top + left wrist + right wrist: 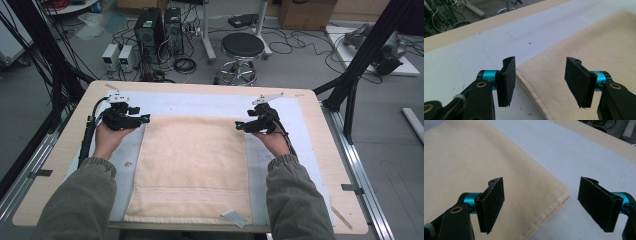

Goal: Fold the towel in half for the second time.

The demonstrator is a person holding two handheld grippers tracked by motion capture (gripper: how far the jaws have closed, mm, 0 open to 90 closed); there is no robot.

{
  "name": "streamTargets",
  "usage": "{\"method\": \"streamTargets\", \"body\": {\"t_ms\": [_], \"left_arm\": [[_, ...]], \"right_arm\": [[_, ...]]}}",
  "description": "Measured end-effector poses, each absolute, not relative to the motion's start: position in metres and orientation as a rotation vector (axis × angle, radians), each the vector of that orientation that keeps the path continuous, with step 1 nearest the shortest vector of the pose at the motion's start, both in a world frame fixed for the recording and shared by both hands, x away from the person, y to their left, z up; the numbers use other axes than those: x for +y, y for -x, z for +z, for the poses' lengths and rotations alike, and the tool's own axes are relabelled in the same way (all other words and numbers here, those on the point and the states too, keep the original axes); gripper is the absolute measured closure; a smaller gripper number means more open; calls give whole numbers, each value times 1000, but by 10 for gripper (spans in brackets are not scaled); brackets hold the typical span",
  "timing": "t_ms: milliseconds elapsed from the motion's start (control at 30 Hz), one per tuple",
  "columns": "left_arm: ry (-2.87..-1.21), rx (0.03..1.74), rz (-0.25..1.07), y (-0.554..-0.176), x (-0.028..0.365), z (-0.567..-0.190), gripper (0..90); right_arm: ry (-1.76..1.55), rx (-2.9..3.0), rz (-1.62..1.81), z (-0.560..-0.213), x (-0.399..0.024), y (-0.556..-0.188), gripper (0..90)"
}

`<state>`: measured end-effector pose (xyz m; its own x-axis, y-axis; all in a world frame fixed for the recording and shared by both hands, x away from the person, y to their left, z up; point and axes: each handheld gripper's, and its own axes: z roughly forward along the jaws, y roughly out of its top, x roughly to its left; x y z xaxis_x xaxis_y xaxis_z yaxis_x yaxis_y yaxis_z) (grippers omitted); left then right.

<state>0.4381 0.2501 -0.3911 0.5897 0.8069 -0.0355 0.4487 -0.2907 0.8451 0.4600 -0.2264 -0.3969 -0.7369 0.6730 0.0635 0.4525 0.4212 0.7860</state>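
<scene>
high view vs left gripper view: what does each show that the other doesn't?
High view alone: the right gripper at the towel's far right corner, both sleeves, a stool beyond the table. Left gripper view alone: the black pads standing apart, astride the towel's corner edge, not touching it, and its stitched hem. Both: the cream towel on the white mat, the left gripper.

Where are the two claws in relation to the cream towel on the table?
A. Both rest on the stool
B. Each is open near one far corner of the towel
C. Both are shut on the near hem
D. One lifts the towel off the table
B: the left claw and the right claw both stand open at the far corners of the towel, which lies flat with nothing between the pads.
</scene>
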Motion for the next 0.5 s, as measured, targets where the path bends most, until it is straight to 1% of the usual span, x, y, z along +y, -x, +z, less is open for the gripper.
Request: {"method": "streamTargets", "body": {"t_ms": [67,233,333,433,500], "left_arm": [[-1923,1022,507,-442,247,-397,387],[-1947,1071,502,-450,246,-412,391],[-1924,1100,466,-453,247,-420,391],[-1955,1138,494,-454,244,-428,398],[-1982,1168,478,-455,243,-434,413]], "right_arm": [[-996,2409,1205,-402,-227,-463,208],[-1026,2423,1155,-417,-223,-470,214],[-1046,2437,1143,-424,-223,-471,235],[-1070,2440,1132,-431,-225,-473,252],[-1083,2449,1121,-436,-225,-472,278]]}}
